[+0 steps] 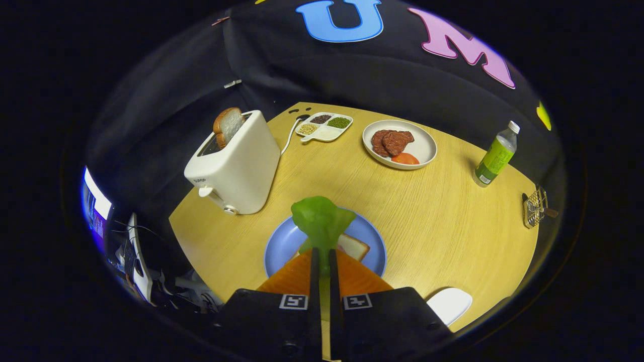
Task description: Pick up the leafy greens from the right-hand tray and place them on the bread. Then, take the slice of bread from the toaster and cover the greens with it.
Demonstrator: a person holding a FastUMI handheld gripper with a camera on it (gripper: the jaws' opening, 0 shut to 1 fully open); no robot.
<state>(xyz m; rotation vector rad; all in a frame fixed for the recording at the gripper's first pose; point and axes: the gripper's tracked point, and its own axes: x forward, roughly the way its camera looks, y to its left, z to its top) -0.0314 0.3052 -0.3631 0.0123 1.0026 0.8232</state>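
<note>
Tongs (322, 256): I am holding my two fingers nearly closed, pressing on the leafy greens from both sides, with only a thin gap between them.
Leafy greens (321, 217): one soft, bright green leaf, glossy and crumpled, is standing up from between my fingertips; its broad, lobed top is spreading just ahead of them, and its narrow stem end is running back down the gap between my fingers.
Position of greens: they are hanging over the blue plate (282, 244), above the bread on it; I cannot tell whether they are touching the bread.
Bread on plate (354, 246): a pale slice with a brown crust is lying flat, its corner peeking out to the right of the greens.
Toaster (236, 163): white, standing on the wooden table (443, 216) to the left beyond the plate.
Toaster bread (228, 125): one slice is sticking up out of the slot, crust brown, crumb white.
Right-hand tray (421, 146): a white round dish is carrying brown meat slices and an orange-red piece, well beyond my fingers.
Compartment dish (324, 126): holding small grains, beside the toaster.
Bottle (495, 156): green-labelled, upright, far right.
</note>
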